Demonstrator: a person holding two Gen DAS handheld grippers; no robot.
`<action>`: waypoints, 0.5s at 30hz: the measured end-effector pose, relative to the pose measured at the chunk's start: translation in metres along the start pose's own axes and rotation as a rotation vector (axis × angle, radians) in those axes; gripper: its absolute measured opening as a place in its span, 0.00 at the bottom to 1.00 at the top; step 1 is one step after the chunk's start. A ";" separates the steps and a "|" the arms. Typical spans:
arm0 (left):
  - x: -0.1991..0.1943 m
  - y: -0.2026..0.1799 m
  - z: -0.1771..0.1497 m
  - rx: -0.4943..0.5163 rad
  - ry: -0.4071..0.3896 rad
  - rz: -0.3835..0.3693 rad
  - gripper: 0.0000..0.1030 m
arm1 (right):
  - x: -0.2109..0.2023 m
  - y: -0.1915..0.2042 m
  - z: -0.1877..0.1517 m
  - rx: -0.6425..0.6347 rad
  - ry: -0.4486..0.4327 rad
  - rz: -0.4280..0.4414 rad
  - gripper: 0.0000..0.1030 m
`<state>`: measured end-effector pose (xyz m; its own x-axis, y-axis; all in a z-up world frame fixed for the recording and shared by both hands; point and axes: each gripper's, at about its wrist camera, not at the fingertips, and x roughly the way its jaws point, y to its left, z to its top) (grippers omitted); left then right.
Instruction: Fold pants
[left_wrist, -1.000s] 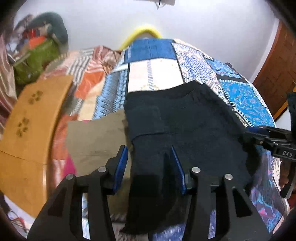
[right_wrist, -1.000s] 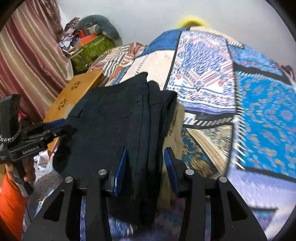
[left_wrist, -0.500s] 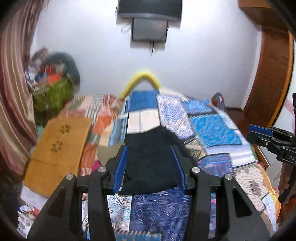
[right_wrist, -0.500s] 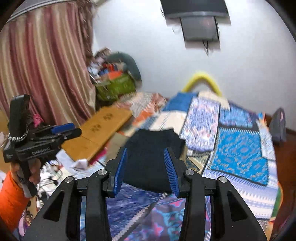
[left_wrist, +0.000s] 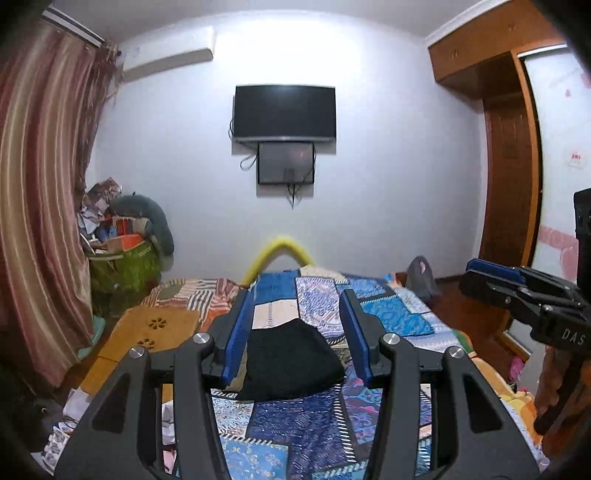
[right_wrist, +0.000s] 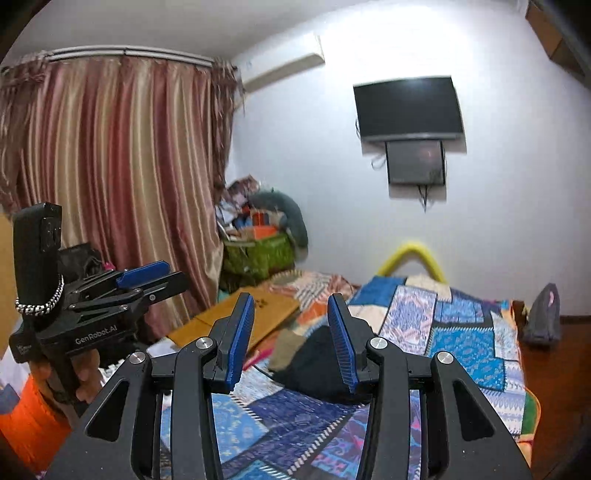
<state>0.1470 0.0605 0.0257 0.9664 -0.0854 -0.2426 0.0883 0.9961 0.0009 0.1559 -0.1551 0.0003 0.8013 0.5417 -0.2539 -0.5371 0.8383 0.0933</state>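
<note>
Both grippers (left_wrist: 297, 332) (right_wrist: 291, 338) pulled up/back off pants (left_wrist: 291, 363); pants folded on bed (left_wrist: 391, 317), well ahead, long axis unclear; jaws part-open, empty.

We face a white wall (left_wrist: 388, 147) carrying a dark television (left_wrist: 284, 112) above a smaller screen (left_wrist: 286, 162). Striped curtains (right_wrist: 122, 177) hang left, a wooden wardrobe (left_wrist: 513, 177) stands right, and a patchwork bedspread (left_wrist: 384, 314) covers the bed below.

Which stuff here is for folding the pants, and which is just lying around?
For the job: folded black pants, left gripper, right gripper, both open and empty.

Just lying about: wooden board, green bag, TV, tan cloth.
</note>
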 end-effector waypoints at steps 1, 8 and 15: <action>-0.010 -0.003 -0.003 0.000 -0.011 0.004 0.47 | -0.007 0.006 -0.003 -0.007 -0.016 -0.004 0.37; -0.049 -0.018 -0.027 0.013 -0.067 0.014 0.68 | -0.027 0.027 -0.022 -0.027 -0.077 -0.061 0.52; -0.058 -0.022 -0.043 -0.010 -0.053 0.002 0.83 | -0.035 0.026 -0.032 0.037 -0.068 -0.103 0.79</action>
<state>0.0784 0.0446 -0.0017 0.9780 -0.0844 -0.1908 0.0843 0.9964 -0.0089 0.1050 -0.1540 -0.0194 0.8683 0.4545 -0.1985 -0.4421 0.8907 0.1056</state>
